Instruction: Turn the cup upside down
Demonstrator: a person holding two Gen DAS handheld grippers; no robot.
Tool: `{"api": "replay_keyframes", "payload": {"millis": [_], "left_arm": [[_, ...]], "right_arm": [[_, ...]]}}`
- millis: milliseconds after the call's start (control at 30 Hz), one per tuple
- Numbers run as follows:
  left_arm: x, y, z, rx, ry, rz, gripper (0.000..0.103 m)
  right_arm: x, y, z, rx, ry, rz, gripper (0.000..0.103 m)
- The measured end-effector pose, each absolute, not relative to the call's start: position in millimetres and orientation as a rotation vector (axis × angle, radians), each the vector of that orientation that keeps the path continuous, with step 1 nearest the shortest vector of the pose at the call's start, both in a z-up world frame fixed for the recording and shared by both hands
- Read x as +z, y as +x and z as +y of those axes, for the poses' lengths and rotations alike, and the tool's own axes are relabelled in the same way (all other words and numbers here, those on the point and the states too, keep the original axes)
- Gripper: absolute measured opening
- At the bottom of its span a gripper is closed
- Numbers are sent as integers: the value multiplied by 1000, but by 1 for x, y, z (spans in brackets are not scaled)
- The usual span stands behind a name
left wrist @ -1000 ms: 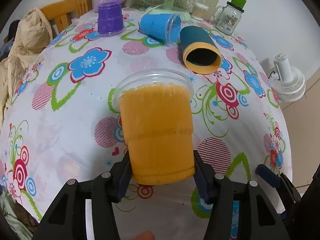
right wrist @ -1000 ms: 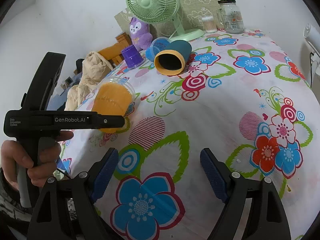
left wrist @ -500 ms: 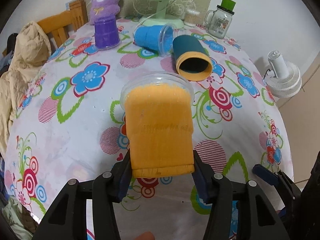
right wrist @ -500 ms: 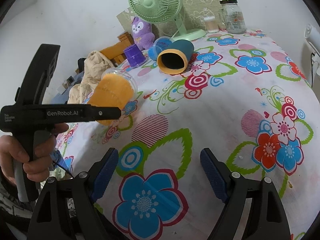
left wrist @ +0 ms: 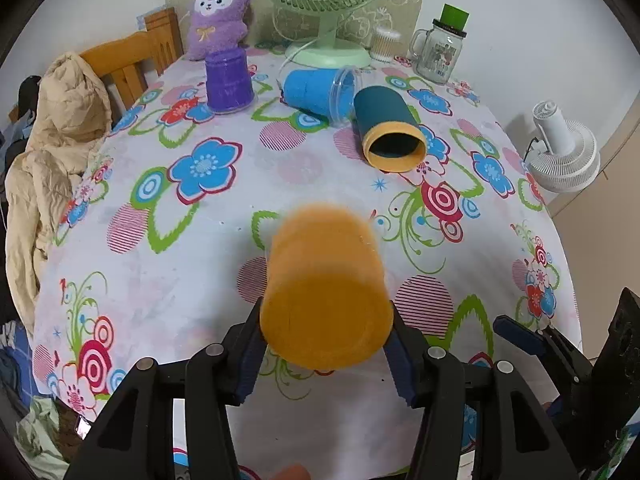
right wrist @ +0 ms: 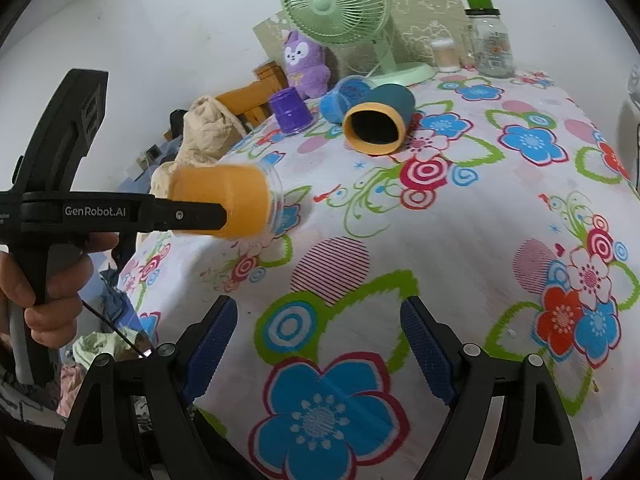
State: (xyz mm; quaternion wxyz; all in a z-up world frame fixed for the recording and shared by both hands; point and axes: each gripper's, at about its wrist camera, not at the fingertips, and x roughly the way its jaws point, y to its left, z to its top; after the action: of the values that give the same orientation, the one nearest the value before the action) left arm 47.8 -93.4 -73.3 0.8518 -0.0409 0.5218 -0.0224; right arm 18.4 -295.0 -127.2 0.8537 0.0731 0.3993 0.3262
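Note:
My left gripper is shut on an orange cup near its base. The cup is lifted above the flowered tablecloth and lies about level, its closed bottom toward the camera and its clear-rimmed mouth pointing away. In the right wrist view the same cup hangs sideways at the left, held by the left gripper, mouth to the right. My right gripper is open and empty, low over the near part of the table.
A dark teal cup with an orange rim and a blue cup lie on their sides at the back. A purple cup stands upside down. Behind them are a green fan, a plush toy and a glass jar. A white fan stands off the right edge.
The left gripper has lifted the orange cup off the table and tipped it forward, from leaning upright with its mouth up to about level with its bottom facing the camera. The right gripper stayed put.

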Motion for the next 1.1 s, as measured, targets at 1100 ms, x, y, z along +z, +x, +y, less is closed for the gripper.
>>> {"api": "replay_keyframes", "payload": {"millis": [1100], "left_arm": [[-60, 32, -72, -30, -106, 1076, 76]], "right_arm": [[-101, 21, -278, 664, 131, 796, 86]]}}
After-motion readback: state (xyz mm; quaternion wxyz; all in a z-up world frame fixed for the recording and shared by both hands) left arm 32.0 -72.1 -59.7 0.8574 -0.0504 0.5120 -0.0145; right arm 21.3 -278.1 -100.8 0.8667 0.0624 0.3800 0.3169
